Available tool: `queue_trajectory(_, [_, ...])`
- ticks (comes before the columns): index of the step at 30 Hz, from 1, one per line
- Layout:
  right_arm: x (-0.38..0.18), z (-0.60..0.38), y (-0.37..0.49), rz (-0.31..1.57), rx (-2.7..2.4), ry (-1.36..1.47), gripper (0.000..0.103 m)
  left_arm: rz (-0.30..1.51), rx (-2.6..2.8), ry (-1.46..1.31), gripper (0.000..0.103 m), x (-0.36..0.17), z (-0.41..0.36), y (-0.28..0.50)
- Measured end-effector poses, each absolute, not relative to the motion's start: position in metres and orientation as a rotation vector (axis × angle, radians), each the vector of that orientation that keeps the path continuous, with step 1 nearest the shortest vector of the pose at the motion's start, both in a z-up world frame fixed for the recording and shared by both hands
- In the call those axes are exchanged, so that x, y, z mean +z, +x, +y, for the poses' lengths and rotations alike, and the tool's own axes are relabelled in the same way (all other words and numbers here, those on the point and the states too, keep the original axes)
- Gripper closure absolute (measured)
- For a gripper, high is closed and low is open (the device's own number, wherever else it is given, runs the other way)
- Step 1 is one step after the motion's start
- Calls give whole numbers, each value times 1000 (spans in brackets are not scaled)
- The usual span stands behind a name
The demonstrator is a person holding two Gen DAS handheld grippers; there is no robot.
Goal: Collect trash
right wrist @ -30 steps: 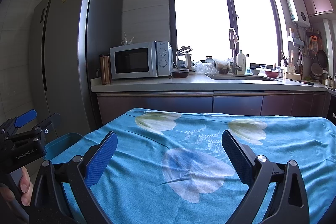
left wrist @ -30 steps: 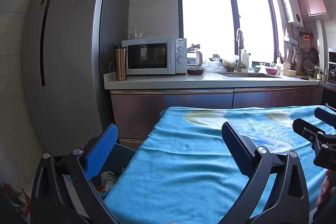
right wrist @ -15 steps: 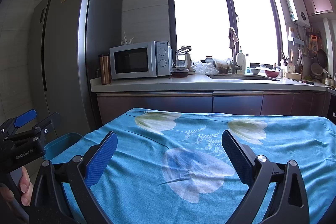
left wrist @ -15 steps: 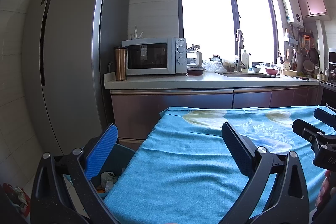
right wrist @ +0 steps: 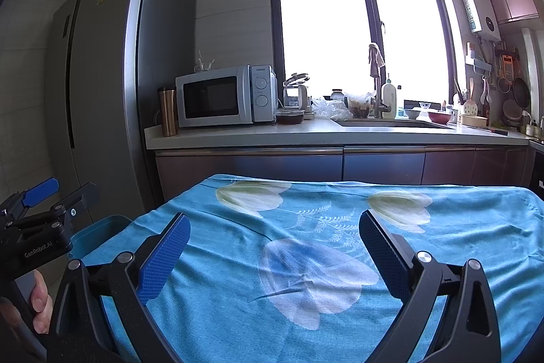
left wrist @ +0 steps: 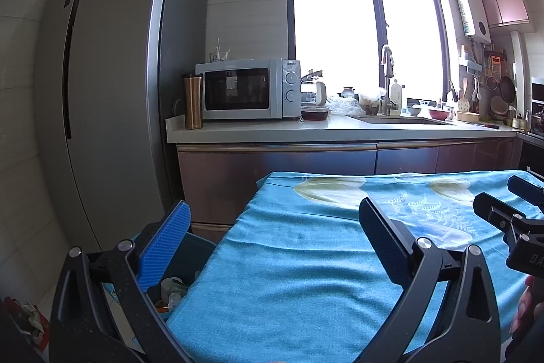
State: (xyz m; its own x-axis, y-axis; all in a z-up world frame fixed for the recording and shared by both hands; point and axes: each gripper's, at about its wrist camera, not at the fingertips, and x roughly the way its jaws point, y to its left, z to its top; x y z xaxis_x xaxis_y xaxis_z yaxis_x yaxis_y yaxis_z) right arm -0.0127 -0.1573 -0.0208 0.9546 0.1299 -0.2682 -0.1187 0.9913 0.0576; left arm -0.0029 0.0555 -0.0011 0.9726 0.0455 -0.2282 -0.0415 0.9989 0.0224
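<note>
I had both tools held level above the turquoise flower-printed tablecloth, and neither was carrying anything. The left gripper had its blue-padded fingers spread wide, and the right gripper was spread the same way, empty between the pads.

What the next move turned on was the teal plastic waste bin standing on the floor against the left edge of the table. It lay below and to the left of the left gripper, just past that tool's left finger, so the left hand was clearly the nearer one; from the right wrist view I saw only the bin's rim beyond the cloth's left edge, well apart from the right gripper.

Inside the bin I could make out crumpled pale scraps of rubbish, whitish with a touch of green and something orange lower down, though most of the heap was hidden behind the finger and the cloth's edge, so I could not say what the pieces were. No loose trash showed on the cloth in either view. I judged the collecting was close to finished.
</note>
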Motion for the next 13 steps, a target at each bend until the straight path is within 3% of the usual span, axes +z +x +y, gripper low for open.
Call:
queue_trajectory(6, [-23, -164, -10, 280, 110, 35, 7, 288, 12, 21, 6, -4, 50, 10])
queue_trajectory(13, [-25, -194, 5, 350, 71, 52, 7, 537, -72, 33, 6, -25, 36, 76])
